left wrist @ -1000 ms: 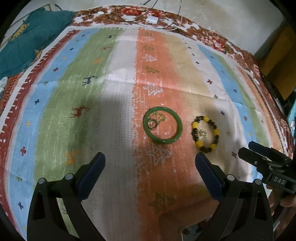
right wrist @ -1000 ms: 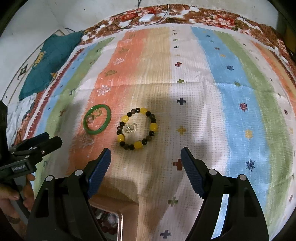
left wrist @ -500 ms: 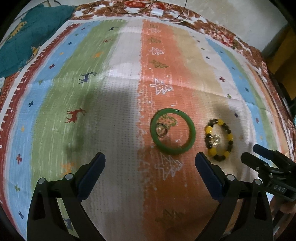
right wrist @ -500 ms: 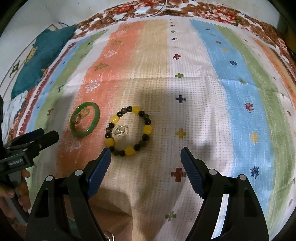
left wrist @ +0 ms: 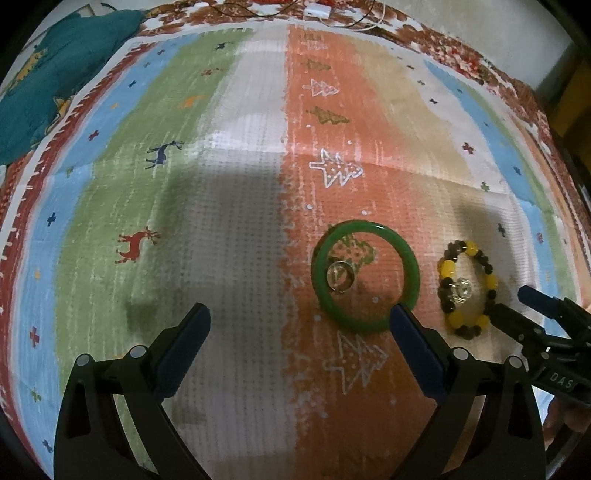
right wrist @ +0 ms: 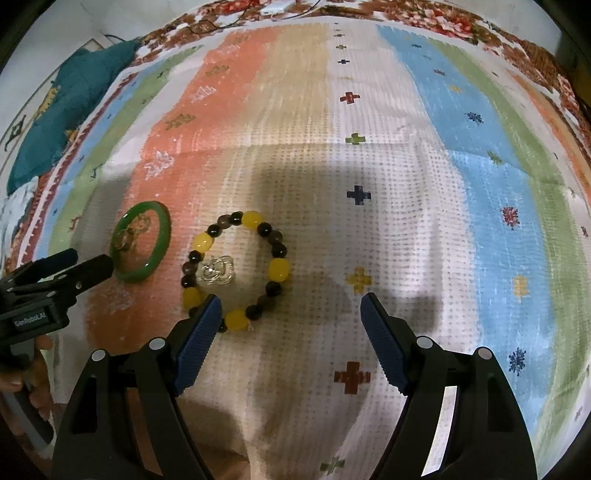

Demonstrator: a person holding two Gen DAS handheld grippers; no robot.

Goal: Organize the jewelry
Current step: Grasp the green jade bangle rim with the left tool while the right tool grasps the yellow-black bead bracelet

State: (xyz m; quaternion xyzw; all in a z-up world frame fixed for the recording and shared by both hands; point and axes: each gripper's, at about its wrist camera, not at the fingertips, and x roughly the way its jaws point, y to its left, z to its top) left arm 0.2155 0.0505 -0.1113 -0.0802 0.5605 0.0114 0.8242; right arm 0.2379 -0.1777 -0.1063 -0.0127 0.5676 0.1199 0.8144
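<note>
While both grippers hover low over the striped cloth (left wrist: 236, 229), neither holds anything. Left gripper (left wrist: 299, 325): jaws spread wide, empty; its right fingertip overlaps the near rim of the bangle (left wrist: 365, 276) in the left wrist view, contact cannot be told. Right gripper (right wrist: 291, 314): jaws spread wide, empty; its left fingertip overlaps the near-left arc of the bead bracelet (right wrist: 236, 271) in the right wrist view, contact likewise unclear.

Bangle: green, flat on the orange stripe. A small metal ring (left wrist: 339, 276) lies inside it, against the left inner edge. Bead bracelet: yellow and dark beads, flat on the cloth just right of the bangle, apart from it. A clear, silvery charm (right wrist: 216, 273) sits inside the bead loop, toward its left side.

Far edge: teal fabric (left wrist: 62, 70) bunched at the left corner; a white plug (left wrist: 317, 12) with cords on the floral border.

Each gripper shows at the edge of the other's view, beside the jewelry.
</note>
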